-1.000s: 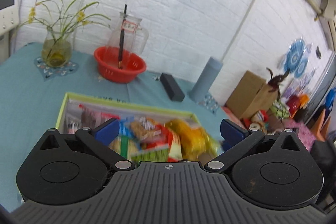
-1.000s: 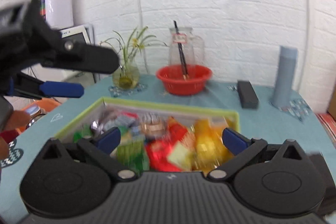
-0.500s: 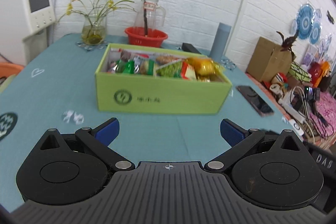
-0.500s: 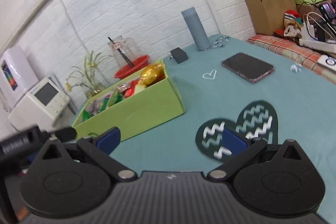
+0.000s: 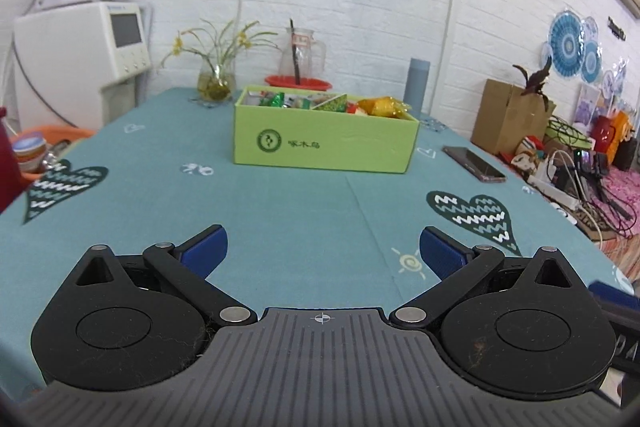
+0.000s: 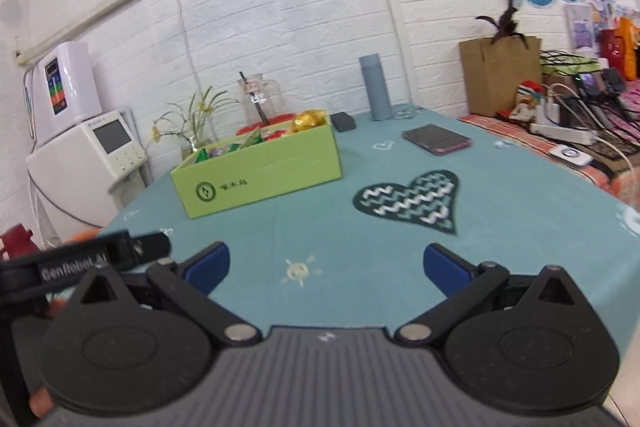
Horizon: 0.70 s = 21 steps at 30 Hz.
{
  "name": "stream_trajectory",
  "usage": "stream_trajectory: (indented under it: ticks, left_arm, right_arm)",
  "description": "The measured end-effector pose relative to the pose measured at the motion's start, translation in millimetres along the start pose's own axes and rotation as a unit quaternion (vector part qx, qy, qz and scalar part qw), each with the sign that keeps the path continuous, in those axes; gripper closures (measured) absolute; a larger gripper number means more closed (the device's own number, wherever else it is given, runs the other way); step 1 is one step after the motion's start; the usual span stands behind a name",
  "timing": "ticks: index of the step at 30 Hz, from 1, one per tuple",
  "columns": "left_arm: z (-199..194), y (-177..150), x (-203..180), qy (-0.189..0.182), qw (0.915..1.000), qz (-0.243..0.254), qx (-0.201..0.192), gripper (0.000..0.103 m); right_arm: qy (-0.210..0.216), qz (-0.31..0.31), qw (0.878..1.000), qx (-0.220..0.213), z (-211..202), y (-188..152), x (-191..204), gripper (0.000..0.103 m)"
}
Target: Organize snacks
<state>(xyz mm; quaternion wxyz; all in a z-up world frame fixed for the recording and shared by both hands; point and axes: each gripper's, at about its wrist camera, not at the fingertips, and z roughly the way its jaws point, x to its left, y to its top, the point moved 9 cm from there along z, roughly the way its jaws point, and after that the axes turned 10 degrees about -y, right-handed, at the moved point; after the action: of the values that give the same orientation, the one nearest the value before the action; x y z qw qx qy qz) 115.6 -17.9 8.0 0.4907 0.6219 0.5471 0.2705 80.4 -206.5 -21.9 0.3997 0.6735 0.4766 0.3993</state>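
Observation:
A green cardboard box [image 5: 324, 145] holding several snack packets [image 5: 380, 105] stands on the teal tablecloth, far ahead of both grippers. It also shows in the right wrist view [image 6: 256, 173], left of centre. My left gripper [image 5: 323, 251] is open and empty, low over the near part of the table. My right gripper [image 6: 326, 267] is open and empty, also near the table's front edge. Part of the left gripper's body [image 6: 86, 259] shows at the right wrist view's left edge.
A phone [image 5: 474, 164] lies right of the box. A grey cylinder [image 5: 416, 87], glass jug [image 5: 302, 57], red bowl [image 5: 298, 81], black case [image 6: 344, 121] and flower vase [image 5: 216, 83] stand behind it. A white appliance [image 5: 80, 59] stands at the left; clutter and cables [image 5: 576, 171] lie at the right.
Both grippers have pulled back from directly over the box to the table's near edge. The box now sits farther away. Both stay open and empty.

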Motion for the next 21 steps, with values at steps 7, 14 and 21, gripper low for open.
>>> stream_trajectory:
  ticks: [7,14,21]
  left_arm:
    - [-14.8,-10.5,-8.5,0.0,0.9998,0.022,0.001,0.01]
    - [-27.1,-10.2,-5.3,-0.002,0.9998,0.016,-0.007,0.01]
    - [-28.7,-13.2,-4.7,-0.023,0.9997,0.002,0.003,0.01]
  right_arm:
    - [0.013,-0.001,1.0,0.004,-15.7,-17.7,-10.0,0.0]
    - [0.022,-0.021,0.999,-0.014,-20.9,-22.5,-10.1,0.0]
    - [0.045,-0.031,0.998,-0.025,-24.7,-25.0,-2.0,0.0]
